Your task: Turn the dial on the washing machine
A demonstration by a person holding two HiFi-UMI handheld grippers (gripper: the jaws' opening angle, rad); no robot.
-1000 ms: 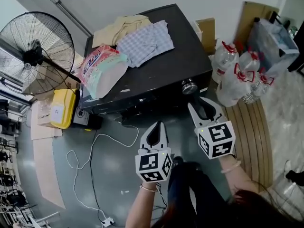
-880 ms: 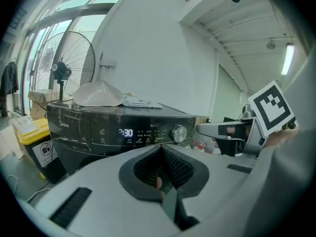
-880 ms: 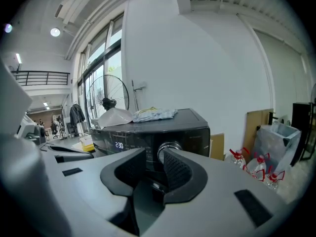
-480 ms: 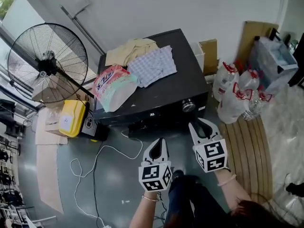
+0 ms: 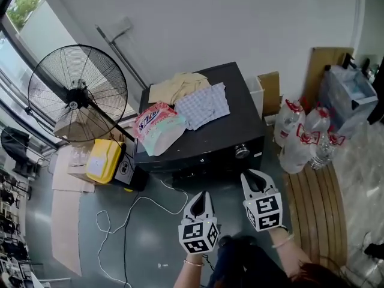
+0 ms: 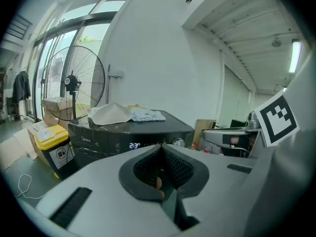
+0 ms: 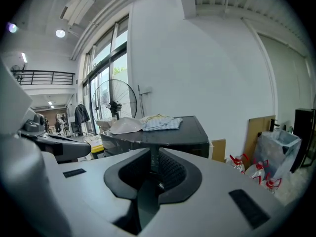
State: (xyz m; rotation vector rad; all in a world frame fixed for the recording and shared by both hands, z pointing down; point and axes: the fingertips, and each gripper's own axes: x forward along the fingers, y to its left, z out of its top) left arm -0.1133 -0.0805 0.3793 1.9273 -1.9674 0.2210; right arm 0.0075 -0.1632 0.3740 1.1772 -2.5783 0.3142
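Note:
The black washing machine (image 5: pixel 204 138) stands against the wall, with its silver dial (image 5: pixel 242 152) at the right end of the front panel. My right gripper (image 5: pixel 252 176) hangs just below and in front of the dial, apart from it. Its jaws have just been closing and now stand a narrow slit apart with nothing between them (image 7: pixel 150 154). My left gripper (image 5: pixel 200 195) hovers over the floor in front of the machine, shut and empty (image 6: pixel 160 147). The left gripper view shows the dial (image 6: pixel 178 142) and the lit display beyond the jaws.
On the machine's lid lie a detergent bag (image 5: pixel 157 125) and folded clothes (image 5: pixel 195 98). A standing fan (image 5: pixel 77 93) and a yellow container (image 5: pixel 104 160) are at the left. Water bottles (image 5: pixel 300 138) and wooden slats (image 5: pixel 318 203) are on the right. A white cable (image 5: pixel 135 212) trails across the floor.
The head has risen, so the machine looks smaller and farther off. Both grippers have lifted and stay in front of it. The right gripper's jaws have narrowed.

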